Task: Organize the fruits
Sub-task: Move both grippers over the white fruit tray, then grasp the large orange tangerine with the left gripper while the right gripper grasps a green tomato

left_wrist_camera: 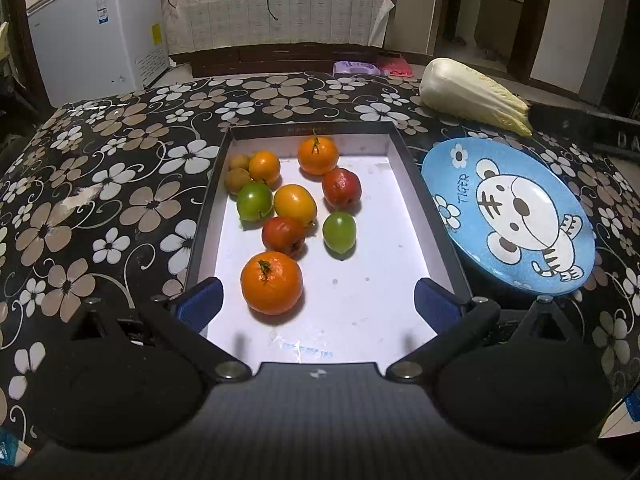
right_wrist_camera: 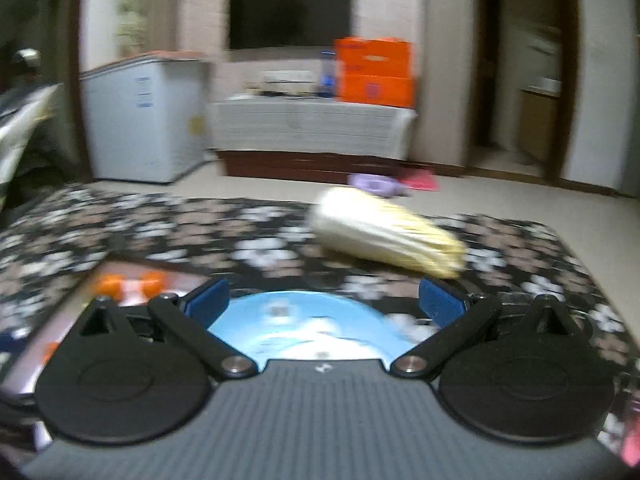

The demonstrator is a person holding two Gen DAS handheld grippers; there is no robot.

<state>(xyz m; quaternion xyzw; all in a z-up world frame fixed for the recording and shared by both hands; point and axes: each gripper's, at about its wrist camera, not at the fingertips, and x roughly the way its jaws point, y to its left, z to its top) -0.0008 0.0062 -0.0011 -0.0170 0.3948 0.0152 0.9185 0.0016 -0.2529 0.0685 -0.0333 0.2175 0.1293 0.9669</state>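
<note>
over box (left_wrist_camera: 208, 200) | left gripper (left_wrist_camera: 320, 304) spread wide | nearest orange (left_wrist_camera: 271, 282) between tips

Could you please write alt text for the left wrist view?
Open left tongs hover over a shallow white-floored box holding orange, red and green fruits, nearest a stemmed orange tangerine. A blue cartoon-tiger plate lies right of the box on a floral tablecloth.

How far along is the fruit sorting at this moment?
Nothing looks done: the blue plate is bare and all the fruit, including the nearest orange, lies in the box. The left gripper hangs open over the box, and the right gripper is open above the plate. All moving remains.
</note>
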